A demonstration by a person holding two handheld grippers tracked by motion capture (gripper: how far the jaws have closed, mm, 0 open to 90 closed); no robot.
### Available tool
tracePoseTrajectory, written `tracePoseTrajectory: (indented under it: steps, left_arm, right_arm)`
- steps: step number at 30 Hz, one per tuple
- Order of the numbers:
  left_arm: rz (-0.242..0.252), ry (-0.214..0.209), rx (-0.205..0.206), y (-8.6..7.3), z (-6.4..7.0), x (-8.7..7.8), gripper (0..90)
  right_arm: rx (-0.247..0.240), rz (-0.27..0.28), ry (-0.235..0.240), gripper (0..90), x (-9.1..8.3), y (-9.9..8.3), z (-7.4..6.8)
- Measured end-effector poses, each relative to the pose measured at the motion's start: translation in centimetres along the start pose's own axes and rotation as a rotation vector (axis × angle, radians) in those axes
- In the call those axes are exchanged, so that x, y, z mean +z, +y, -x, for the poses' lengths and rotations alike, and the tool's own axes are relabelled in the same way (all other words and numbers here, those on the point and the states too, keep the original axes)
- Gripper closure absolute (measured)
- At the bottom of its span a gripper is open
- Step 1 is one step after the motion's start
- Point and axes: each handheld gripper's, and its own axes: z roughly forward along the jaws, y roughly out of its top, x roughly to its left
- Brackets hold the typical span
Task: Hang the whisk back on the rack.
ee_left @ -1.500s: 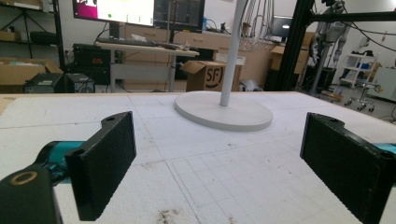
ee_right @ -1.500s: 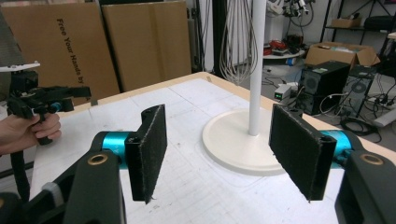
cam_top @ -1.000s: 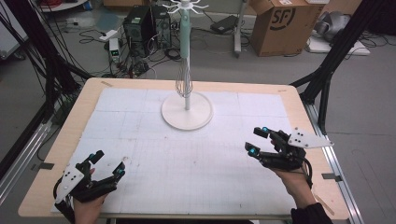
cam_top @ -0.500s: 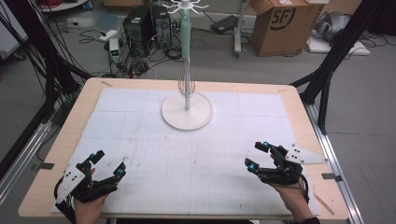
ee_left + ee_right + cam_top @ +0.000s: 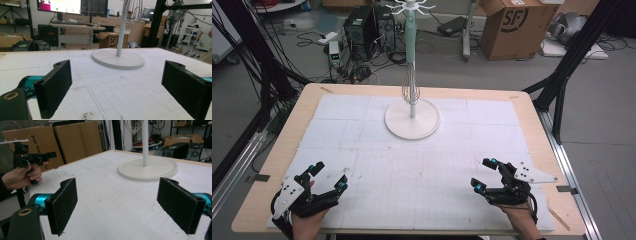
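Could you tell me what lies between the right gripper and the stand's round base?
Nothing: bare white mat separates the right gripper from the base, per the high view.

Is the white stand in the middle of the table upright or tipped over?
Upright. The white stand rests flat on its round base on the table, its pole rises straight, and a whisk hangs beside the pole.
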Motion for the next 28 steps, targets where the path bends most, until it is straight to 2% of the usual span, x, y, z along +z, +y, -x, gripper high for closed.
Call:
tracePoseTrajectory:
  steps: [6,8,10,17,28]
  left_arm:
    - [-0.002,-0.013,0.006,0.0,0.2,0.1,10.0]
    - [-0.001,-0.018,0.008,0.1,0.2,0.1,10.0]
    - [0.002,-0.026,0.01,0.2,0.2,0.0,10.0]
    - [-0.005,-0.068,-0.016,0.0,0.2,0.1,10.0]
    - [-0.014,-0.071,-0.022,-0.1,0.2,0.2,10.1]
  right_arm:
    - [-0.008,0.004,-0.012,15.3,-0.3,-0.5,-0.1]
    - [0.021,0.011,-0.013,15.3,-0.6,-0.8,0.0]
    - [0.027,0.011,-0.021,15.3,-0.8,-1.1,0.0]
    - [0.033,0.028,-0.032,15.3,-1.1,-1.3,-0.1]
    - [0.02,0.039,-0.036,15.3,-1.0,-1.3,0.0]
